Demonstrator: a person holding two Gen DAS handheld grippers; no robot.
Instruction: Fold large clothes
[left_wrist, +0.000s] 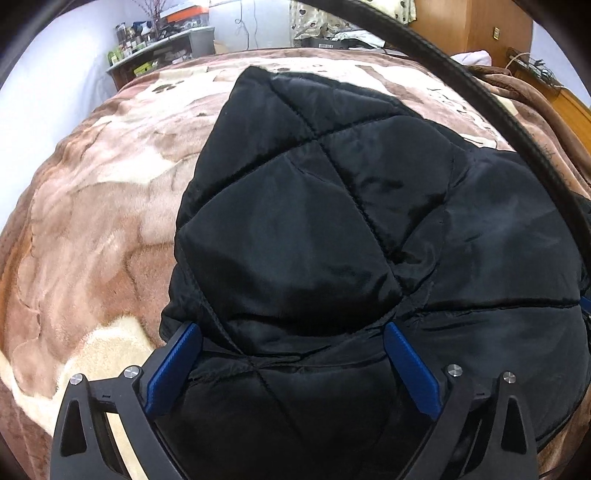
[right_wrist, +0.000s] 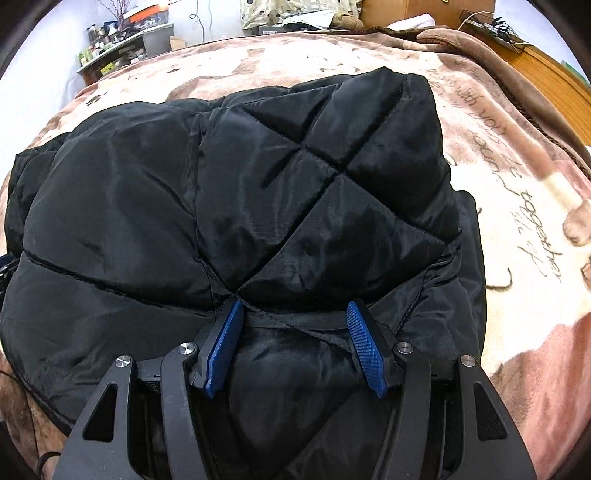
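Note:
A black quilted jacket (left_wrist: 332, 229) lies folded in a thick bundle on the bed; it also fills the right wrist view (right_wrist: 236, 206). My left gripper (left_wrist: 291, 328) is open, its blue pads (left_wrist: 173, 369) spread wide over the near left part of the jacket. My right gripper (right_wrist: 293, 308) is open over the near right part, with a fold of fabric lying between its blue pads (right_wrist: 367, 350). Neither gripper pinches the cloth.
The jacket rests on a brown and cream plush blanket (left_wrist: 92, 229) with writing (right_wrist: 532, 229) on it. A black cable (left_wrist: 517, 122) arcs across the upper right. A cluttered shelf (left_wrist: 155, 44) and wooden furniture (right_wrist: 546, 74) stand beyond the bed.

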